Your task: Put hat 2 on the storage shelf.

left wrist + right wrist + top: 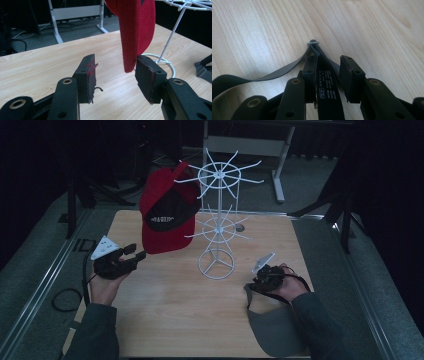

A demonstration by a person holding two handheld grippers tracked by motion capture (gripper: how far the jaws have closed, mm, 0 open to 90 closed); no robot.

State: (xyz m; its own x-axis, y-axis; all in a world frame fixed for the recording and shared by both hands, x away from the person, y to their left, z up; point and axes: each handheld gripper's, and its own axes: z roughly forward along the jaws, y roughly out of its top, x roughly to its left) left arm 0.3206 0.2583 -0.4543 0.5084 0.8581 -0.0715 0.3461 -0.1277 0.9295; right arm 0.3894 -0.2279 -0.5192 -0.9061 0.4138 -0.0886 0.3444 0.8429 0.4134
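High view: red cap (167, 212) hangs on white wire rack (216, 222), mid-table toward far edge; grey cap (276, 330) at near right corner of table (170, 310).

Left gripper view: left gripper (115, 72) released, jaws straddling red cap's brim tip.

Right gripper view: right gripper (327, 75) jaws parted around grey cap's strap (325, 85), not clenched.

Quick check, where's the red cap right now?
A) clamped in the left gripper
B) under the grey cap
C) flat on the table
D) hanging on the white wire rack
D: the red cap hangs from an upper arm of the white wire rack, its brim dangling between the open jaws of the left gripper, which do not close on it.
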